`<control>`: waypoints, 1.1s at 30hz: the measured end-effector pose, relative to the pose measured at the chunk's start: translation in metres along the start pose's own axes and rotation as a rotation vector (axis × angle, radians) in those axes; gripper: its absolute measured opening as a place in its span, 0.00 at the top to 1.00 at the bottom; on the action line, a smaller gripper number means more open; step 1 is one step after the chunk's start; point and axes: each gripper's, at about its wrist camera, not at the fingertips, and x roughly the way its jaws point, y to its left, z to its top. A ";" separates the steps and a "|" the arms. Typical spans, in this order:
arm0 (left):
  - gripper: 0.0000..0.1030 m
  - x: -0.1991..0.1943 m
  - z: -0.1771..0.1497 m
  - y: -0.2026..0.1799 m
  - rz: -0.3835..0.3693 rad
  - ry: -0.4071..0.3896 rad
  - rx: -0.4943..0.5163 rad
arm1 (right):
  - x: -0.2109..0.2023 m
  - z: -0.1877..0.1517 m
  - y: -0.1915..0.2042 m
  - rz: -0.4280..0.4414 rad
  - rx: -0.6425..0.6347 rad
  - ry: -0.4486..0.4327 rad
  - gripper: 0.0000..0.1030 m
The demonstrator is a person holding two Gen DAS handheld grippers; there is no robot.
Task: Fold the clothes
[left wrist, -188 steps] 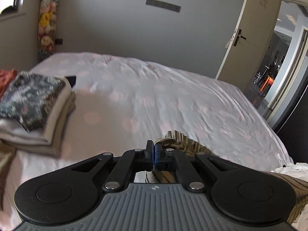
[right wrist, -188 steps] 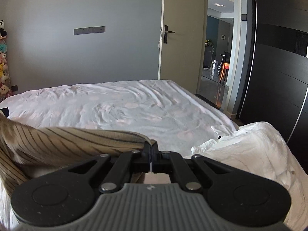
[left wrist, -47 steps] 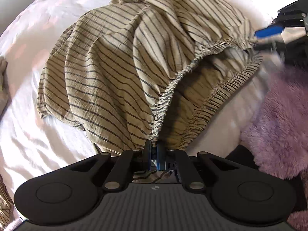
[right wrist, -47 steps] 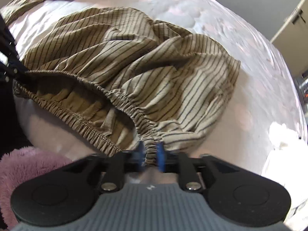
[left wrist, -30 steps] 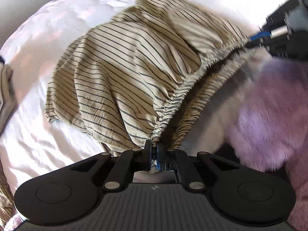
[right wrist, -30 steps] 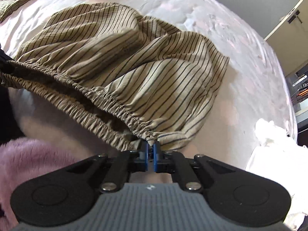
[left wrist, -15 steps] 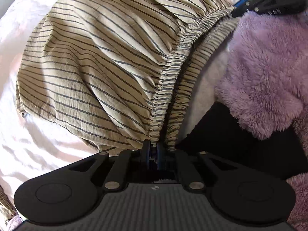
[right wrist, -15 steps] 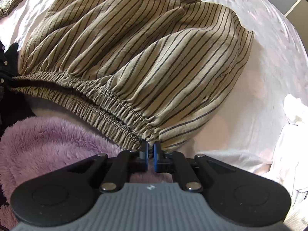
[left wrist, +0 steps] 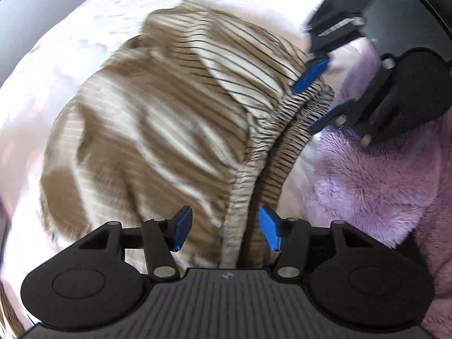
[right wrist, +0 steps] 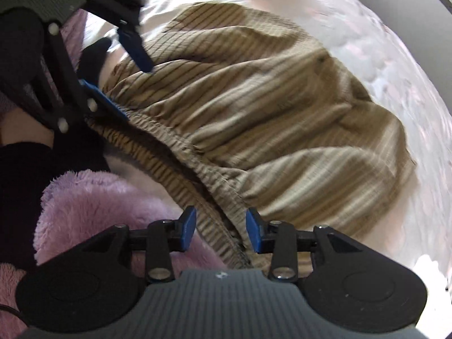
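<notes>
Striped tan shorts (left wrist: 158, 130) lie spread on the white bed sheet (right wrist: 395, 42), their elastic waistband (right wrist: 180, 155) running from the left gripper (left wrist: 226, 230) to the right gripper (right wrist: 220, 230); both sets of jaws have just been opening, half-wide, the band between them unpinched, beside 1 purple fleece sleeve (left wrist: 375, 186)

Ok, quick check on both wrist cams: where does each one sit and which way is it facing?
Left wrist: sits on the left gripper, looks steeply down at the striped garment on the bed; the right gripper shows top right.
Right wrist: sits on the right gripper, looks down at the garment's elastic waistband; the left gripper and a purple fleece sleeve show.
Shared: garment, bed, both grippers open after just opening, waistband between the jaws.
</notes>
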 end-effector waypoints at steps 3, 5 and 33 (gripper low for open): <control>0.53 0.016 0.002 -0.006 0.009 0.014 -0.002 | 0.022 0.005 0.002 0.010 -0.008 0.012 0.59; 0.56 0.028 0.003 -0.003 0.018 0.027 -0.023 | 0.035 0.008 0.002 0.023 0.000 0.028 0.61; 0.97 0.013 -0.014 0.013 -0.125 -0.050 -0.154 | 0.043 0.003 0.012 -0.141 -0.084 0.037 0.73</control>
